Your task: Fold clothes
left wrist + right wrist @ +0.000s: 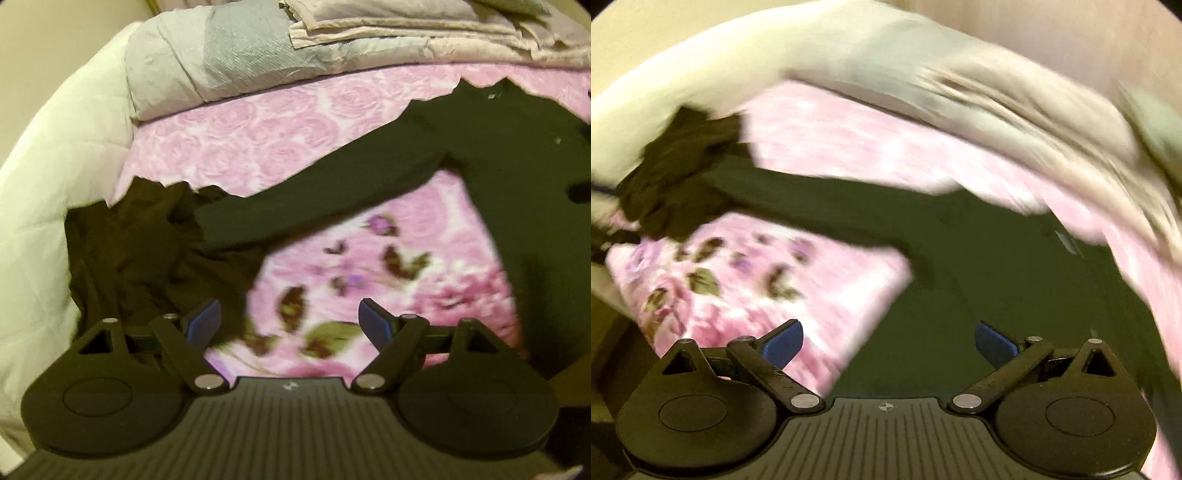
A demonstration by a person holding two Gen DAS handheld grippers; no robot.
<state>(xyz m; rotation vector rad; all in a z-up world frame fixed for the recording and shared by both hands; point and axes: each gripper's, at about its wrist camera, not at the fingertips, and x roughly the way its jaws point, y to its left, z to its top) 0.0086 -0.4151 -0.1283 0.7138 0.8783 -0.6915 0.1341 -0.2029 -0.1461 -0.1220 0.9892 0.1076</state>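
Observation:
A dark green long-sleeved top (517,155) lies spread flat on a pink floral bedspread (280,125), one sleeve reaching left toward a crumpled dark brown garment (133,251). My left gripper (290,321) hovers open over the bedspread, just below that sleeve, with nothing between its blue pads (207,319). In the blurred right wrist view the green top (960,288) fills the centre and the brown garment (676,177) lies at far left. My right gripper (888,341) stands open above the top's body, holding nothing.
A white quilted duvet (55,166) is bunched along the left of the bed. Grey and beige folded bedding (369,26) is stacked at the far edge. The bedspread (757,280) shows bare between the sleeve and the near edge.

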